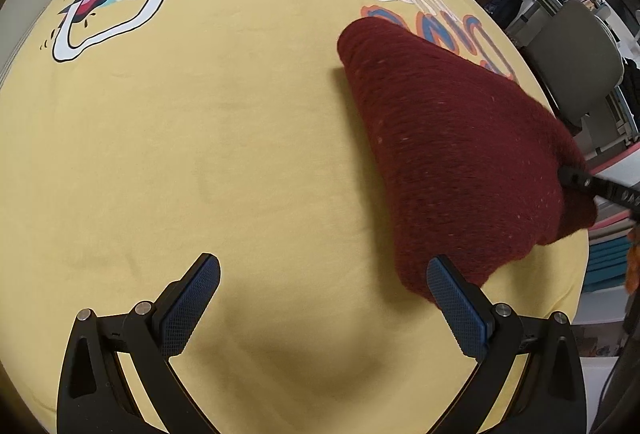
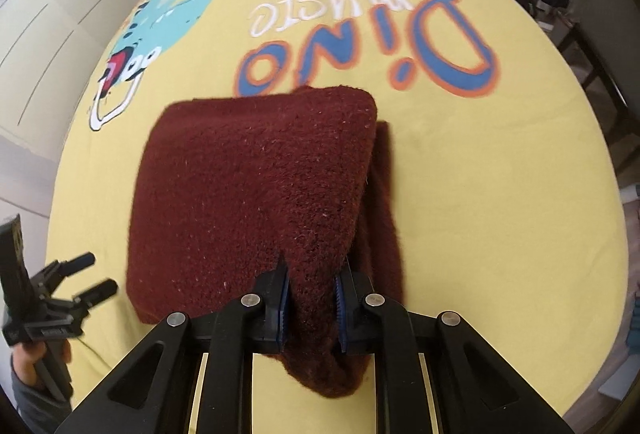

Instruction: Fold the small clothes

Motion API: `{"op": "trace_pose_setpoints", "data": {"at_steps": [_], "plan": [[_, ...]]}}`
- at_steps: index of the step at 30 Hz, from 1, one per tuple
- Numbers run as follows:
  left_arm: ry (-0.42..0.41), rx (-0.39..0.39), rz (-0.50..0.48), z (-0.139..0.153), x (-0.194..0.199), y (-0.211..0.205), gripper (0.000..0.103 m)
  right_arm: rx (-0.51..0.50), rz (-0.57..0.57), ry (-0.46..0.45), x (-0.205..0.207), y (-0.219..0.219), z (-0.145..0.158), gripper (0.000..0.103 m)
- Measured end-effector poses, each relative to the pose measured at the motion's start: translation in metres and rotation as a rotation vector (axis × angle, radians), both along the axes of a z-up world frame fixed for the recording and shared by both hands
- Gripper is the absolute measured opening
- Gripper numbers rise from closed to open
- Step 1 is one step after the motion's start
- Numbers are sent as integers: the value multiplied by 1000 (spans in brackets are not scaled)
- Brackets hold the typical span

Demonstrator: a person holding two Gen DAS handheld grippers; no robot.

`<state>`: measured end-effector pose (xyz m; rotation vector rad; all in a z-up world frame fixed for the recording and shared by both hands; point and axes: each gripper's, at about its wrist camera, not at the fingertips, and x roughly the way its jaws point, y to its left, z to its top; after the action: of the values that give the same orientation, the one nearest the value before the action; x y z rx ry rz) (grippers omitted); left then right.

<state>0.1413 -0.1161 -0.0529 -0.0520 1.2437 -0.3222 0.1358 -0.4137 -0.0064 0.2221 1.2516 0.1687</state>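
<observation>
Left gripper (image 1: 323, 308) hovers near-left, jaws apart, empty, beside dark red knit garment (image 1: 452, 154) lying partly folded mid-right on yellow dino sheet (image 1: 224, 154). Right gripper (image 2: 311, 298) clamped on garment's near edge. Advice: lift low, carry edge straight across, align corners before release.

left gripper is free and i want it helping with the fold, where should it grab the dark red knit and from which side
Probably the loose near corner of the dark red knit beside the open left gripper, coming in low from the bare side over the yellow sheet. That edge lies flat and uncovered, while the right gripper already pinches the bunched other end.
</observation>
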Motion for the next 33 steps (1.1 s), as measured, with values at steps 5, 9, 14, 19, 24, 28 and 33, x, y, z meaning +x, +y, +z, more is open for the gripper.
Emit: {"op": "trace_pose_setpoints", "data": {"at_steps": [5, 9, 14, 19, 24, 28, 33], "plan": [[19, -5, -13, -5, -1, -6, 102, -37, -32, 82, -9, -9, -41, 18], [21, 12, -15, -9, -1, -8, 102, -11, -66, 98, -13, -16, -53, 20], [25, 9, -14, -10, 0, -8, 102, -74, -75, 80, -12, -14, -46, 49], [24, 11, -16, -9, 2, -9, 102, -131, -60, 64, -14, -12, -42, 71], [13, 7, -2, -5, 8, -12, 102, -138, -57, 46, -15, -13, -37, 80], [-7, -35, 12, 7, 20, -17, 102, -163, -39, 16, -17, -11, -26, 82], [-15, -36, -1, 15, 41, -37, 102, -155, -31, -48, -16, -7, -7, 88]]}}
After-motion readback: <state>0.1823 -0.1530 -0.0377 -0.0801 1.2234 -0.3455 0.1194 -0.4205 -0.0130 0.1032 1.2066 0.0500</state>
